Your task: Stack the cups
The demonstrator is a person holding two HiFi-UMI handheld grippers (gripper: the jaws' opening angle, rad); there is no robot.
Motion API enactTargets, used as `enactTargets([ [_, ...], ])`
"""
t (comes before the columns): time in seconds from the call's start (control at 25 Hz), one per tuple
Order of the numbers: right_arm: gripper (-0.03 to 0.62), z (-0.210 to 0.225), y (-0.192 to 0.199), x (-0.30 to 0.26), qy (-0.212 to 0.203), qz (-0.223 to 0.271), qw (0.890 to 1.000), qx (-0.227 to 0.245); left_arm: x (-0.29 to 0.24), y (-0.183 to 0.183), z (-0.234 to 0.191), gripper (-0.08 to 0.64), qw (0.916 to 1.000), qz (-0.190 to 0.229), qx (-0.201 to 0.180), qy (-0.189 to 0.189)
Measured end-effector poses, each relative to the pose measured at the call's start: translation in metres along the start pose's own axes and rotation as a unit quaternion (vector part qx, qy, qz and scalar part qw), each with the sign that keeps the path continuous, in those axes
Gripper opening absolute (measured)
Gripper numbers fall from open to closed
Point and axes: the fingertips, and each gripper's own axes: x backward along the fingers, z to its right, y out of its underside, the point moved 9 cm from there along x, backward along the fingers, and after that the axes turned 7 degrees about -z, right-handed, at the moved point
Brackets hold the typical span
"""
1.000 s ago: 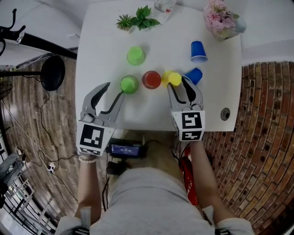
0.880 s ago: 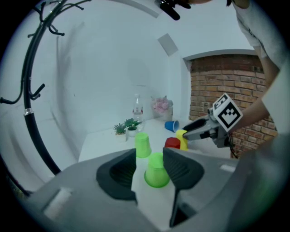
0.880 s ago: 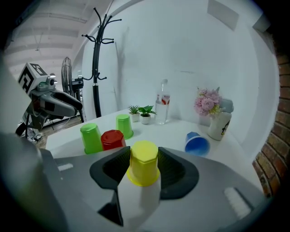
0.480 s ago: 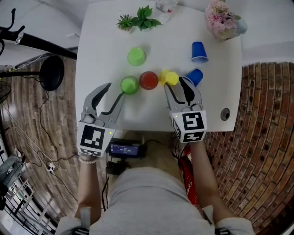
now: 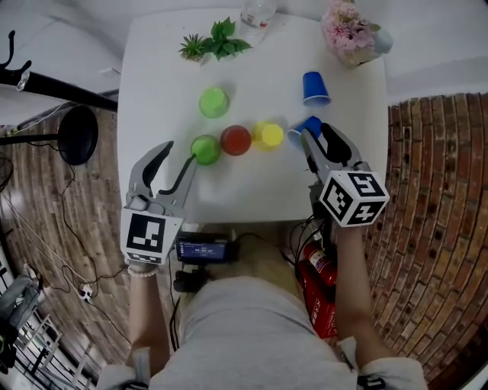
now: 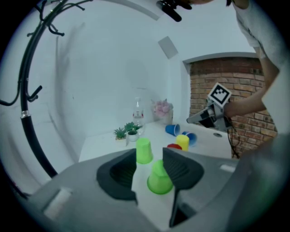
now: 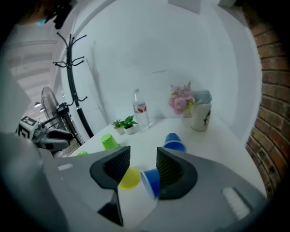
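Observation:
Six cups sit on the white table (image 5: 152,84). Two green cups stand upside down, one far (image 5: 214,102) and one near (image 5: 205,149). A red cup (image 5: 235,140) and a yellow cup (image 5: 268,135) follow in a row. One blue cup (image 5: 314,87) stands inverted at the back, another blue cup (image 5: 309,127) lies on its side. My left gripper (image 5: 171,164) is open, its tips just short of the near green cup (image 6: 159,177). My right gripper (image 5: 319,143) is open above the lying blue cup (image 7: 152,182), which rests by its right jaw, next to the yellow cup (image 7: 128,178).
Small potted plants (image 5: 212,46), a clear bottle (image 5: 258,11) and a flower vase (image 5: 349,30) line the table's far edge. A fan (image 5: 80,133) stands left of the table. A red extinguisher (image 5: 316,266) lies on the brick floor by my right arm.
My right gripper has moved right, from in front of the yellow cup to over the lying blue cup. The left gripper has stayed by the near green cup.

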Motion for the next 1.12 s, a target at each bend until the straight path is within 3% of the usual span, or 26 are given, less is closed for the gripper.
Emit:
enactTargets([
  [0.12, 0.184, 0.032, 0.006, -0.003, -0.004, -0.029, 0.994, -0.105, 0.001, 0.000, -0.002, 0.172, 1.0000, -0.001, -0.002, 0.000],
  [0.28, 0.184, 0.066, 0.013, -0.007, -0.018, -0.046, 0.974, -0.221, -0.001, -0.003, -0.006, 0.169, 1.0000, 0.000, -0.005, 0.005],
  [0.44, 0.254, 0.081, 0.028, -0.017, -0.040, -0.058, 0.946, -0.318, -0.001, -0.004, -0.010, 0.170, 0.9999, 0.002, -0.005, 0.009],
  [0.6, 0.264, 0.087, 0.048, -0.030, -0.057, -0.068, 0.910, -0.404, -0.002, -0.003, -0.012, 0.169, 0.9999, 0.000, -0.007, 0.015],
  [0.68, 0.264, 0.086, 0.052, -0.038, -0.062, -0.071, 0.900, -0.426, -0.002, -0.003, -0.013, 0.169, 0.9998, 0.000, -0.008, 0.018],
  [0.8, 0.265, 0.082, 0.053, -0.049, -0.063, -0.077, 0.892, -0.440, -0.002, -0.001, -0.016, 0.169, 0.9998, 0.000, -0.007, 0.019],
  [1.12, 0.270, 0.080, 0.045, -0.068, -0.076, -0.100, 0.892, -0.435, 0.002, 0.002, -0.019, 0.169, 0.9998, -0.002, -0.004, 0.017],
])
